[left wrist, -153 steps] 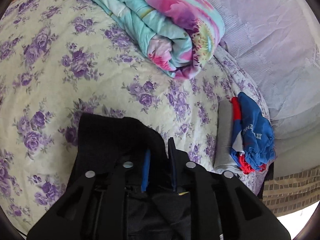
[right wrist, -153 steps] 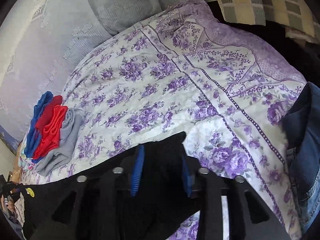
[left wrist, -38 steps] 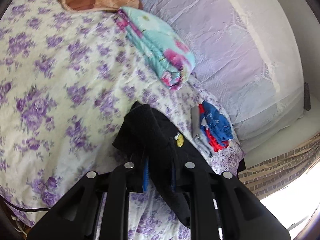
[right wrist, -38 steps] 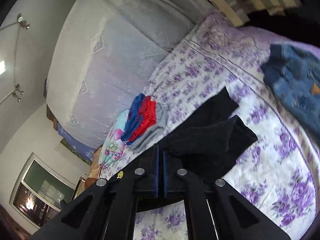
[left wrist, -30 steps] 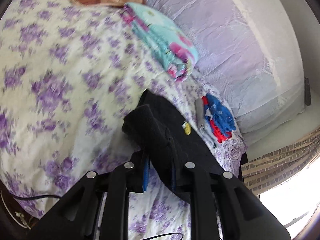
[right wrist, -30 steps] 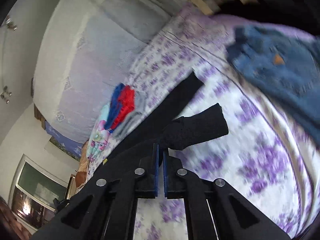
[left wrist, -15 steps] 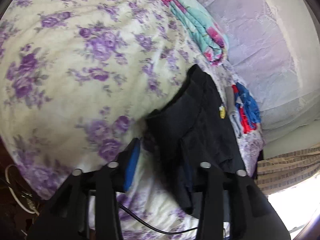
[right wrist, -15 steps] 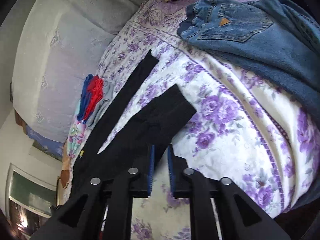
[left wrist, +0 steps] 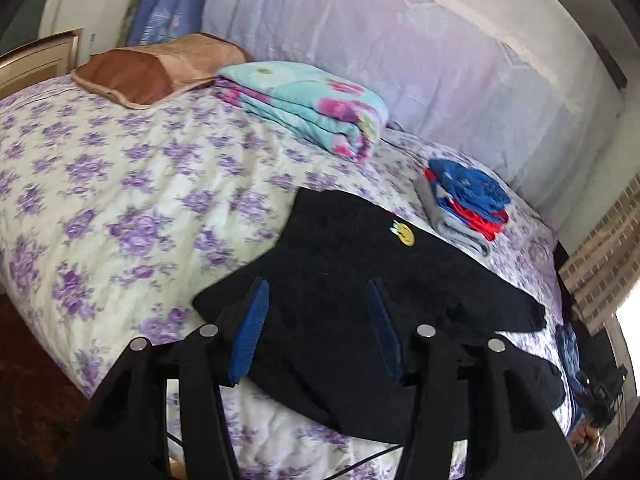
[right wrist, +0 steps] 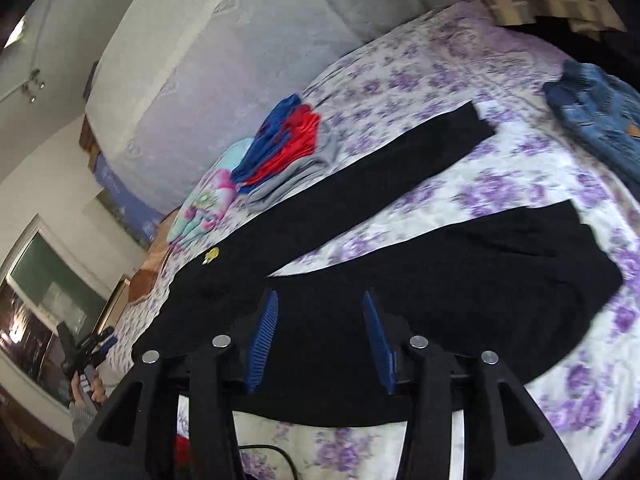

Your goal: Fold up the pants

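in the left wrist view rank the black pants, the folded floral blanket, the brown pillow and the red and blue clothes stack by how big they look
1. black pants, though nearest the camera
2. folded floral blanket
3. brown pillow, close to the blanket, so unsure
4. red and blue clothes stack

Matt black cloth pants (left wrist: 340,320) — fuzzy

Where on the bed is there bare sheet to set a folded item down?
Free: the wide floral sheet left of the black pants, below the brown pillow; also the wedge between the pant legs. Crowded: the folded blanket, clothes stack and jeans.
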Tool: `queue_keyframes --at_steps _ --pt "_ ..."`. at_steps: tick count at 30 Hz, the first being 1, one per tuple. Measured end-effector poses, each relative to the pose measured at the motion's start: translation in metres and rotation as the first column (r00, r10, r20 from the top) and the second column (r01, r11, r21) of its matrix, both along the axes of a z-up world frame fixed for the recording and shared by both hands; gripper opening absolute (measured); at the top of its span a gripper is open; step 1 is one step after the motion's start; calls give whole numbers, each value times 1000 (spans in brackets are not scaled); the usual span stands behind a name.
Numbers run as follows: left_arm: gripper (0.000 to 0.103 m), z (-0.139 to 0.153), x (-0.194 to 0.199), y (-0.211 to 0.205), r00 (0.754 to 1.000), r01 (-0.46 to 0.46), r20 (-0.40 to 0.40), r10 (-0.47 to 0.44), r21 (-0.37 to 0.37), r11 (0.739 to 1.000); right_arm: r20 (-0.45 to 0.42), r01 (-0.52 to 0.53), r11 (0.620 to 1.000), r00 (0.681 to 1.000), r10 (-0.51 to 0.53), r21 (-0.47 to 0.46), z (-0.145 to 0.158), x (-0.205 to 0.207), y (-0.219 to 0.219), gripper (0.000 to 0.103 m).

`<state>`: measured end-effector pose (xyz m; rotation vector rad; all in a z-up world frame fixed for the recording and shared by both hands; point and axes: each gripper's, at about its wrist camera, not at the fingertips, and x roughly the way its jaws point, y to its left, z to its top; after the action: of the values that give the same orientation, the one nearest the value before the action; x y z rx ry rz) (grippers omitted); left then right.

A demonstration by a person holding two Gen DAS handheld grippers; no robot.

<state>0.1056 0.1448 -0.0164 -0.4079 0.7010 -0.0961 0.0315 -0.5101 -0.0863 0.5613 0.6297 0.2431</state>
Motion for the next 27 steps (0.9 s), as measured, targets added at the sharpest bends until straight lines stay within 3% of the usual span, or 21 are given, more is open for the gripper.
queue_keyframes --at_steps 4,6,7,8,9,12,14,16,19,23,27 --pt "50 -44 37 -26 985 93 -148 -93 -5 996 -77 -96 995 992 95 -4 -19 25 28 49" --pt "49 -74 51 -31 967 88 -244 -77 34 996 -154 -96 995 983 96 3 -39 34 26 50" --pt "48 -84 54 -30 965 93 -249 -82 34 995 -196 -84 996 977 85 13 -51 37 21 46" --pt "48 -83 52 -29 973 98 -216 -87 41 994 -212 -79 996 973 87 48 -60 37 15 42" --pt "48 -81 51 -27 971 107 -218 -97 37 994 -205 -69 995 975 83 73 -65 35 8 30" --pt "44 -67 50 -21 975 72 -210 -69 6 997 -222 -40 992 973 65 116 -64 30 -2 27" --pt "45 -49 55 -25 984 85 -163 -75 51 995 -225 -37 995 973 57 93 -57 30 2 34" --pt "48 -31 67 -25 989 74 -134 -65 63 995 -193 -44 997 980 56 62 -43 29 6 51" --pt "58 -20 101 -18 991 47 -127 -47 3 999 -136 -66 996 988 73 52 -25 28 13 55" --pt "58 -27 158 -5 981 17 -194 -31 -71 997 -127 -64 998 990 67 30 -14 29 15 59" --pt "58 -39 193 1 971 -22 -237 9 -52 998 -147 -36 999 988 41 36 -15 30 8 60"
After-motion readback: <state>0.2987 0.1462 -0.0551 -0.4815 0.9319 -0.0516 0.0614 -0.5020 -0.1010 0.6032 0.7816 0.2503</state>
